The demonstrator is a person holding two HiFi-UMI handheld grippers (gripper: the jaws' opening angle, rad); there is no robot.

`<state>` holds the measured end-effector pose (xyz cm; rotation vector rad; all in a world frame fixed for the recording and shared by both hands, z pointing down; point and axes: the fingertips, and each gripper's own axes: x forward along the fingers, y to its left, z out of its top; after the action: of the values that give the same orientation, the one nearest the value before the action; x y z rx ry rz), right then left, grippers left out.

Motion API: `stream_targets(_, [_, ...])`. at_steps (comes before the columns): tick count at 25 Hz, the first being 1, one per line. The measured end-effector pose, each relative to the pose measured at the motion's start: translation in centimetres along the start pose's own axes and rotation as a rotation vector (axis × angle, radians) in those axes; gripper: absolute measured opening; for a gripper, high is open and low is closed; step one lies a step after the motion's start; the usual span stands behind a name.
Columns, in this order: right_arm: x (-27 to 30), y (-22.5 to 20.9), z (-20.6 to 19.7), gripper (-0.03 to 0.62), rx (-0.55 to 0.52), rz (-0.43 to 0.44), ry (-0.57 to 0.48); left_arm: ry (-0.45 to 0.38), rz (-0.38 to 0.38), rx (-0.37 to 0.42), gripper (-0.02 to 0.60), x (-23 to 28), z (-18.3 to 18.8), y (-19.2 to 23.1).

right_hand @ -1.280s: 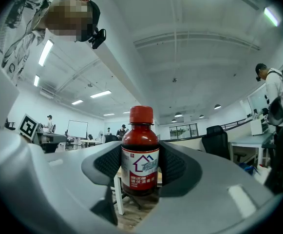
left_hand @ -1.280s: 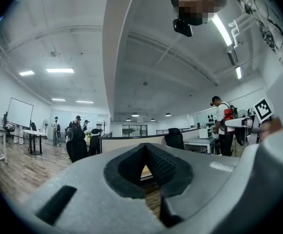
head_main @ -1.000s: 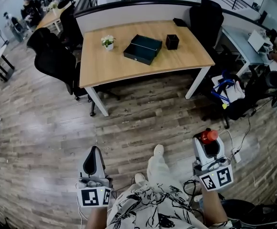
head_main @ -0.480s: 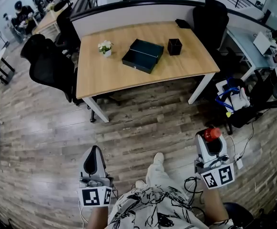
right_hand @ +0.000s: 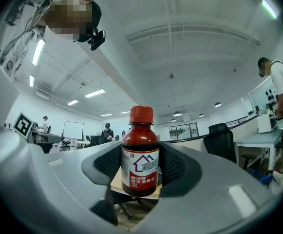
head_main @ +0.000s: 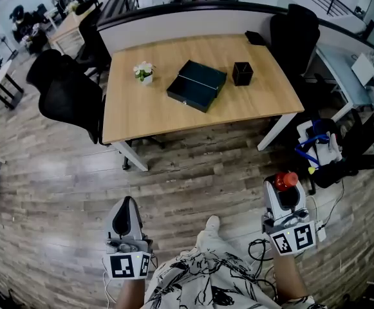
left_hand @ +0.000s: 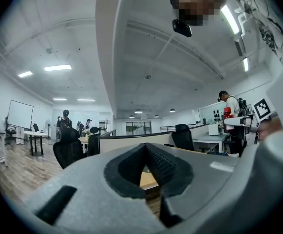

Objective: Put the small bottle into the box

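Plank floor [head_main: 193, 166] separates the person from a desk [head_main: 141, 111] bearing the dark box [head_main: 197, 85], a black cup [head_main: 242, 73] and a flower pot [head_main: 145, 73]. The right gripper [head_main: 284, 189] clamps the small bottle [head_main: 284, 180]. The left gripper [head_main: 127, 206] is closed and empty.

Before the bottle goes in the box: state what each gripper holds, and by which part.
The right gripper holds the bottle upright by its body, fingers on both sides, cap above them. The left gripper is shut and empty.
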<state>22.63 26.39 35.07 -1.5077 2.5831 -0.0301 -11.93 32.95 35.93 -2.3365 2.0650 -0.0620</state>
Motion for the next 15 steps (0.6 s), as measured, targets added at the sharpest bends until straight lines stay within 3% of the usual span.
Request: stream_targets(15, [7.5, -6.9, -0.1, 0.232, 0.050, 0.097, -0.021, -0.019, 0.076, -0.033, -0.003, 8.5, 0.6, -3.3])
